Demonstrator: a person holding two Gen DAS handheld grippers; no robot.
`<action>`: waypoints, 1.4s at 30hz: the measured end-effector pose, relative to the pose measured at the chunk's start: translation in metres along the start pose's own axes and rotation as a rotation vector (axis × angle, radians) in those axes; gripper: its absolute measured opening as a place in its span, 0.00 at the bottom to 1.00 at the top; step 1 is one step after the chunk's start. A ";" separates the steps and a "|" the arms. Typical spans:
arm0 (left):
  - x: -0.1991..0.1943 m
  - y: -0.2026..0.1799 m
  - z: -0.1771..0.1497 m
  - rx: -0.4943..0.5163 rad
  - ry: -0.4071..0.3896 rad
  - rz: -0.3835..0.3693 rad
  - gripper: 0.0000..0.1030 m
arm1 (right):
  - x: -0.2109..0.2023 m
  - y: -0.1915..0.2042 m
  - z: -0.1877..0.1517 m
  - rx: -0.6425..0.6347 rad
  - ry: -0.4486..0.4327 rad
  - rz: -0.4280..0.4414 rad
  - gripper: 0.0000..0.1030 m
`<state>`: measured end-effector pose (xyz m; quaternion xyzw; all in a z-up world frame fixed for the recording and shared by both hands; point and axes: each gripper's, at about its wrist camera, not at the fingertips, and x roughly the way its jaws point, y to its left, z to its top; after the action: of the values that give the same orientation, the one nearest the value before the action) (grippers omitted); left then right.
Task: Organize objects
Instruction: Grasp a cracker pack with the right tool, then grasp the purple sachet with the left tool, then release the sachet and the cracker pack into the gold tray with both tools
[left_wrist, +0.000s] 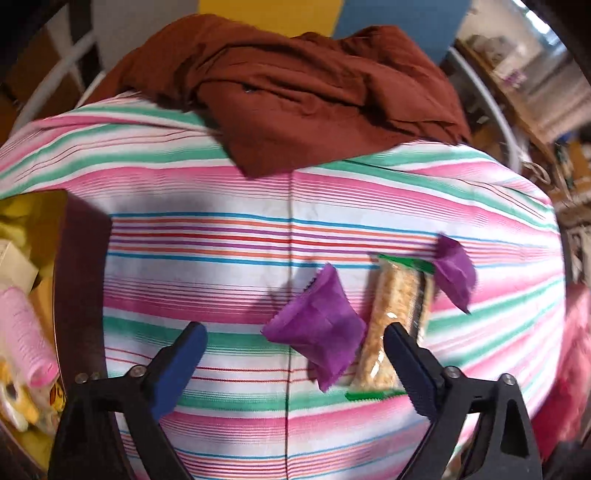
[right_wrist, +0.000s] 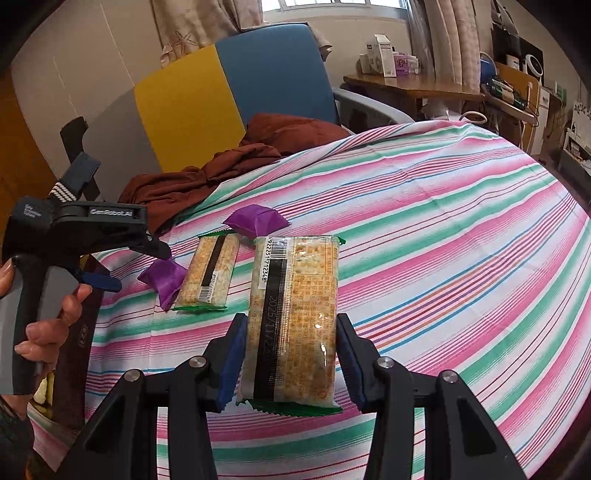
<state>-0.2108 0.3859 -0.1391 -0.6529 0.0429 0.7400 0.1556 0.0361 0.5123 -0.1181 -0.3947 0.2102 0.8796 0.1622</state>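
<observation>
A pink, green and white striped cloth (right_wrist: 424, 229) covers the bench, a rumpled brown garment (left_wrist: 295, 92) at its far edge; the right gripper (right_wrist: 291, 354) holds a clear, green-edged cracker packet (right_wrist: 293, 317) between its jaws; the left gripper (left_wrist: 295, 354) hangs with jaws wide above a crinkled purple wrapper (left_wrist: 317, 325), beside a second cracker packet (left_wrist: 395, 317).

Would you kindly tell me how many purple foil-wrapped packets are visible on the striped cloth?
2: one purple packet beyond the small cracker pack, the other on its left beside the open left gripper. More may be hidden.
</observation>
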 end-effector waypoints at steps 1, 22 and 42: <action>0.003 0.000 0.001 -0.019 0.011 0.007 0.87 | 0.000 -0.002 -0.001 0.005 -0.003 0.005 0.46; 0.006 -0.010 -0.009 -0.094 -0.008 0.075 0.46 | -0.005 -0.024 -0.008 0.035 -0.014 0.048 0.46; -0.110 0.093 -0.069 0.021 -0.211 0.091 0.43 | -0.041 0.044 -0.006 -0.131 -0.051 0.072 0.46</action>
<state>-0.1610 0.2598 -0.0539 -0.5671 0.0636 0.8105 0.1322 0.0455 0.4665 -0.0800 -0.3743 0.1623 0.9064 0.1095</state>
